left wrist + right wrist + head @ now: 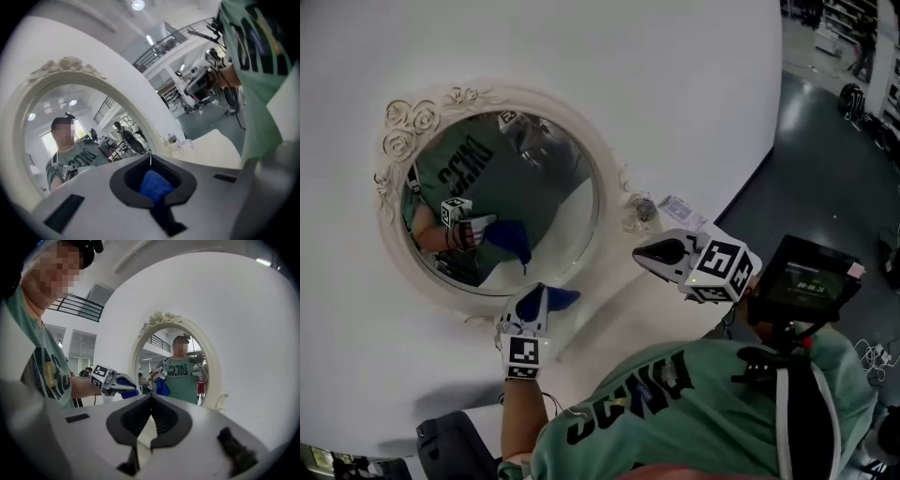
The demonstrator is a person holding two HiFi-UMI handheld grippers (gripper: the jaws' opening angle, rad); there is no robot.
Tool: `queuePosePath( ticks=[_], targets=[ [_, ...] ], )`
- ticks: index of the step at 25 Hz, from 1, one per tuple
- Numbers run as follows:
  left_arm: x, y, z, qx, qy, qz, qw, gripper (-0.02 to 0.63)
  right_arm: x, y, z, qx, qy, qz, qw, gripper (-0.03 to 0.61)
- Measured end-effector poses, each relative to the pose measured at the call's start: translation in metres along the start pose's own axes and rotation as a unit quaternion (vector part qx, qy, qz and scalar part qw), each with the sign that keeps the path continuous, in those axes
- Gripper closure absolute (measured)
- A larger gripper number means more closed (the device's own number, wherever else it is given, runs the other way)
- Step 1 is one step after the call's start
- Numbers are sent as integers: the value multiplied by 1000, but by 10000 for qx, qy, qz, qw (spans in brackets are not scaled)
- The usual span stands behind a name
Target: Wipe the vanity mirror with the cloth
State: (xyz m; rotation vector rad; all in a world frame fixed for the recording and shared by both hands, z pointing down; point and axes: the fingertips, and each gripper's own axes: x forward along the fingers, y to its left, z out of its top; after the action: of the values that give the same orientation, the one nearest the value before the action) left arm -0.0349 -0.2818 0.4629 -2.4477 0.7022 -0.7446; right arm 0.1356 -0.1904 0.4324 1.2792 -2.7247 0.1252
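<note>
Cloth (pixel 559 298), blue, is pinched in the closed jaws of the left gripper (pixel 536 302); the left gripper view shows the cloth (pixel 154 185) bunched between the pads. It sits just in front of the lower rim of the mirror (pixel 553 178); whether it touches the frame cannot be told. Mirror is oval, in a white ornate frame with moulded roses at one end, and stands on the white table (pixel 703 84). Its glass reflects the cloth, the gripper and a person in a green shirt. Right gripper (pixel 649 253) is over the table to the mirror's right, apart from it, jaw tips together with nothing between them. Near it, beside the frame, sit a small glass item (pixel 643 210) and a card (pixel 680 211). Dark floor (pixel 825 169) lies past the table edge.
</note>
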Motion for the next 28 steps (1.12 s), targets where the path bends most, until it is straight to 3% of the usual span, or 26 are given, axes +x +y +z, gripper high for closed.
queuePosePath(
  ticks=[3,6,11,14,18,20,23,28],
  targets=[
    [-59,13,-21,-1054,-242,176,9940,598,32,28,8,7,4,293,9996,566],
    [-119,20,-47,-1992,-519,406,9777,598,65,55,19,7,-56,628,9980,566],
    [-192,19,-92,-3104,-1036,785,9417,598,115,99,20,-59,-19,1101,9939,566],
    [-216,10,-115,-3768,-1292,920,9126,598,136,121,19,-150,98,1383,9902,566],
    [-231,-7,-127,-4339,-1507,979,8829,598,146,135,17,4,198,1599,9869,566],
    [-232,-12,-125,-4424,-1597,953,8773,598,149,134,12,266,211,1604,9865,566],
    [-228,-16,-116,-4400,-1704,859,8775,598,152,132,2,550,285,1616,9849,568],
    [-219,-17,-112,-4413,-1820,698,8759,598,156,137,-11,618,421,1679,9830,567]
  ],
)
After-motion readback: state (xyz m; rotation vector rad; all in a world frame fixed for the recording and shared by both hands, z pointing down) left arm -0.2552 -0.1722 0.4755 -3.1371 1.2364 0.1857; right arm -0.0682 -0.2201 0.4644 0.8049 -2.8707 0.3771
